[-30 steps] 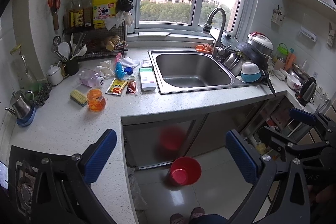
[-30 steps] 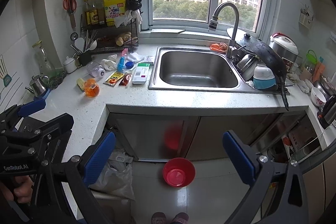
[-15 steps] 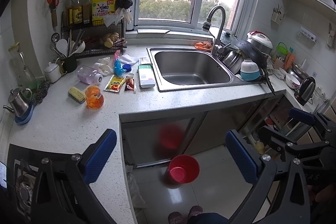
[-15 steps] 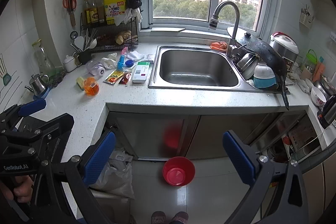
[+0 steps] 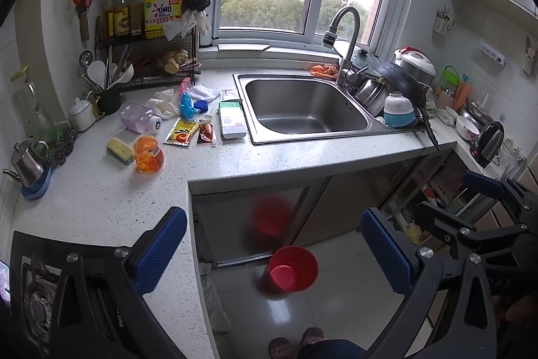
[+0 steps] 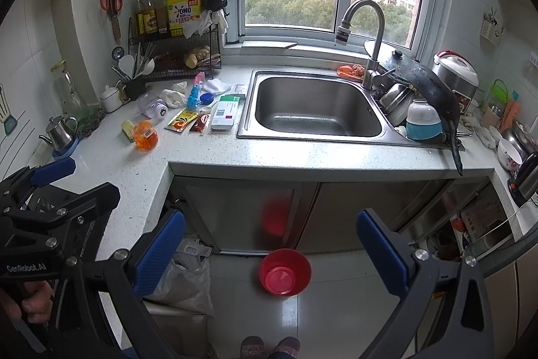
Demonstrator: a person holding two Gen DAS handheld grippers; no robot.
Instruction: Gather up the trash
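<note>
Trash lies on the white counter left of the sink: an orange plastic container, a yellow sachet, a red sachet, a white and green box, a clear pink bottle, crumpled tissues and a blue wrapper. The same litter shows in the right wrist view around the box and orange container. A red bin stands on the floor below. My left gripper and right gripper are both open and hold nothing, well back from the counter.
A steel sink with a tap sits mid-counter, with stacked dishes and a pan on its right. A wire rack with bottles stands at the back left, beside a small kettle. A gas hob is near left. A person's slippers are on the tiled floor.
Both views have shifted only slightly; the left one drifted a little closer to the counter. Nothing on the counter moved, and both grippers stayed open.
</note>
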